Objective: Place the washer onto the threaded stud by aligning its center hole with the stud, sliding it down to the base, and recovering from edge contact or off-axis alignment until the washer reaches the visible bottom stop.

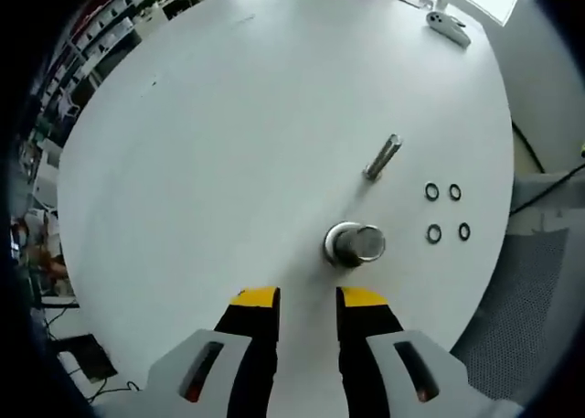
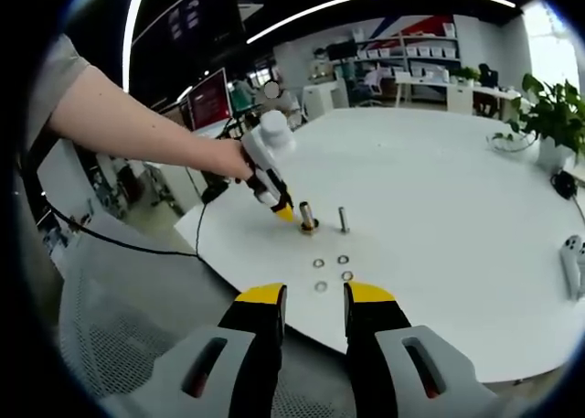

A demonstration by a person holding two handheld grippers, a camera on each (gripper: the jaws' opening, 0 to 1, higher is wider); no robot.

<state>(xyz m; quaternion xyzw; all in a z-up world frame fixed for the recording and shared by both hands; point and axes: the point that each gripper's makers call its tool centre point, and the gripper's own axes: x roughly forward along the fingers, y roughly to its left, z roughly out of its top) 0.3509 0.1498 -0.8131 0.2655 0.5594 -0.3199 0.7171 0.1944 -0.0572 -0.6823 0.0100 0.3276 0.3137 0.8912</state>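
Note:
Two metal studs stand upright on the white round table (image 1: 228, 144): a thick one on a round base flange (image 1: 355, 243) and a slim threaded one (image 1: 382, 156) behind it. Several dark washers (image 1: 433, 233) lie flat in a small group to their right. My left gripper (image 1: 308, 299) is open and holds nothing, its yellow tips just short of the flanged stud. In the right gripper view a person's hand holds the left gripper (image 2: 285, 213) beside the flanged stud (image 2: 307, 219), with the slim stud (image 2: 344, 219) and the washers (image 2: 321, 286) nearby. My right gripper (image 2: 316, 294) is open, empty, off the table's near edge.
A white controller (image 1: 448, 25) lies at the far table edge, seen again as a white controller (image 2: 571, 262) at the right. A potted plant (image 2: 548, 116) stands at the back. A grey mesh chair (image 1: 521, 299) sits beside the table. Shelves and desks fill the room behind.

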